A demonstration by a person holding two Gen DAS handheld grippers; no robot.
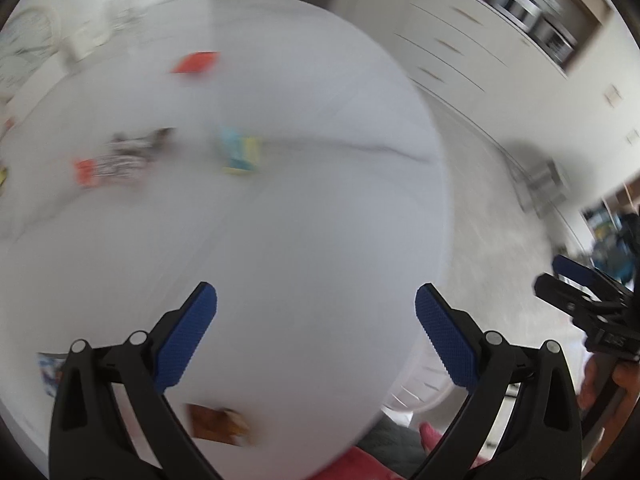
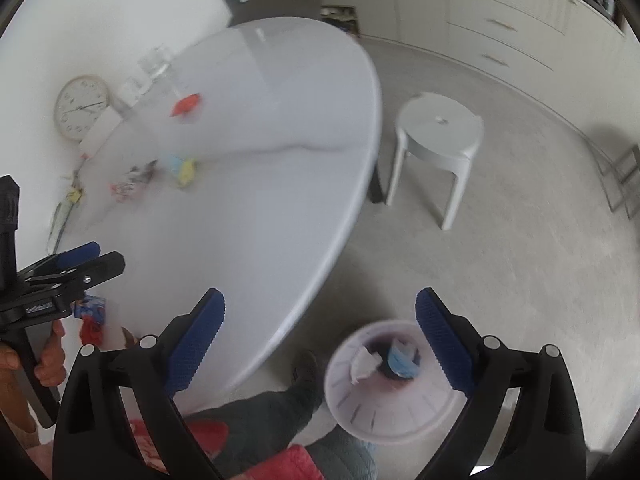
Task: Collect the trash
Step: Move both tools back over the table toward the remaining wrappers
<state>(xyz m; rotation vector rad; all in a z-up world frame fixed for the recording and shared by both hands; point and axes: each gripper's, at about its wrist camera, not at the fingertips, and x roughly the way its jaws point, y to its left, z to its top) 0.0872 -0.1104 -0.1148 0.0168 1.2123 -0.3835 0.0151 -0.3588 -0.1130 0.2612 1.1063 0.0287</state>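
Left gripper (image 1: 316,300): jaws wide apart, nothing between them, held over the white table (image 1: 300,200). Right gripper (image 2: 320,304): jaws likewise wide apart and empty, held above the table edge and the floor. The white bin (image 2: 384,408) stands on the floor just beside the table, with crumpled white and blue trash inside. On the table lie a red wrapper (image 2: 186,105), a blue-and-yellow packet (image 2: 182,168), a dark-patterned wrapper (image 1: 120,160) and an orange packet (image 1: 218,424). A white stool (image 2: 438,128) stands nearby.
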